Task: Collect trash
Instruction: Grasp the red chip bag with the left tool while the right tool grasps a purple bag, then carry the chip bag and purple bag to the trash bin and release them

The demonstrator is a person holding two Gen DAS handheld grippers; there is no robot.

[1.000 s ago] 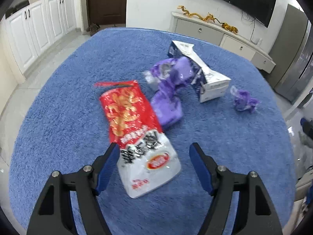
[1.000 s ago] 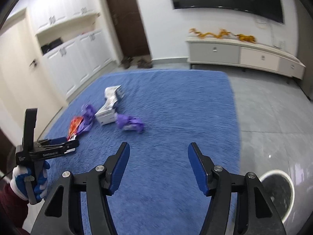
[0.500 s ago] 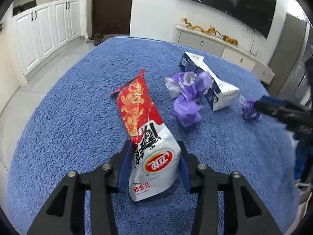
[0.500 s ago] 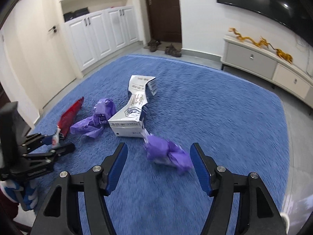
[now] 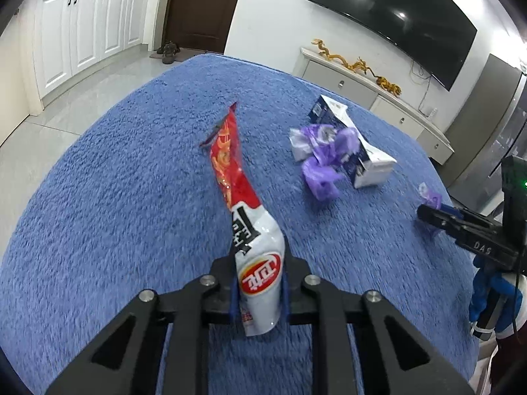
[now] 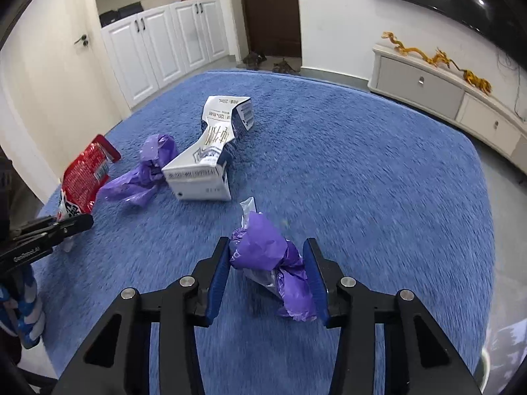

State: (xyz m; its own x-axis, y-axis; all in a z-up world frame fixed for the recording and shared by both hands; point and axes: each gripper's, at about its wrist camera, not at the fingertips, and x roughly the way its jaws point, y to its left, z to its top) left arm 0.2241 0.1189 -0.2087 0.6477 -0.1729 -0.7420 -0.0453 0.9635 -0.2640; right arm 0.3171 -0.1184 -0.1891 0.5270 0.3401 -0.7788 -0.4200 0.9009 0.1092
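My left gripper is shut on the white lower end of a red and white snack bag, which sticks up above the blue carpet. My right gripper has its blue pads on both sides of a small crumpled purple wrapper, pressing its sides. A crushed white and blue carton lies on the carpet with a larger purple wrapper beside it. Both also show in the left wrist view, the carton and the wrapper.
White cabinets and a dark door stand beyond the carpet's far edge. A low white sideboard with gold dragon ornaments runs along the wall under a black TV. Grey tile floor surrounds the carpet.
My left gripper closed on the snack bag and lifted it upright off the carpet. My right gripper moved in over the small purple wrapper and closed around it.
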